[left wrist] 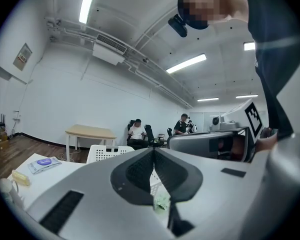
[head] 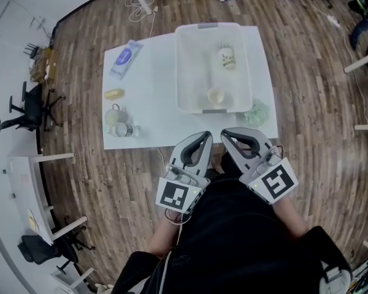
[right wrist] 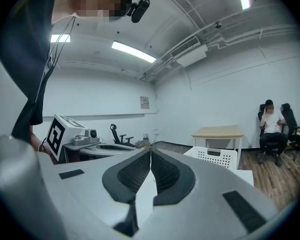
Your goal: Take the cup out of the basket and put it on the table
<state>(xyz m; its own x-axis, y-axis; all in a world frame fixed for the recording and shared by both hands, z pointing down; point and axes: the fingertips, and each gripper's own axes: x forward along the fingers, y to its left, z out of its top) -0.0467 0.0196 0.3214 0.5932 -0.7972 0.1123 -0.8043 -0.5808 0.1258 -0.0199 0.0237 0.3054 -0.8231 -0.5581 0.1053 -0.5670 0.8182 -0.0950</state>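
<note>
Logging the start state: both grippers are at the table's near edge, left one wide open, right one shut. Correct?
Not quite: the left gripper is shut too, nothing between its jaws, as the left gripper view shows. The right gripper is shut, and both are at the near edge of the table.

Surface: white.
Basket: translucent white, grey handles.
Cup: cream.
Packet, far left: blue and white.
Floor: brown wood planks.
Left gripper, right gripper: grey, black-lined fingers, black-and-white square markers.
</note>
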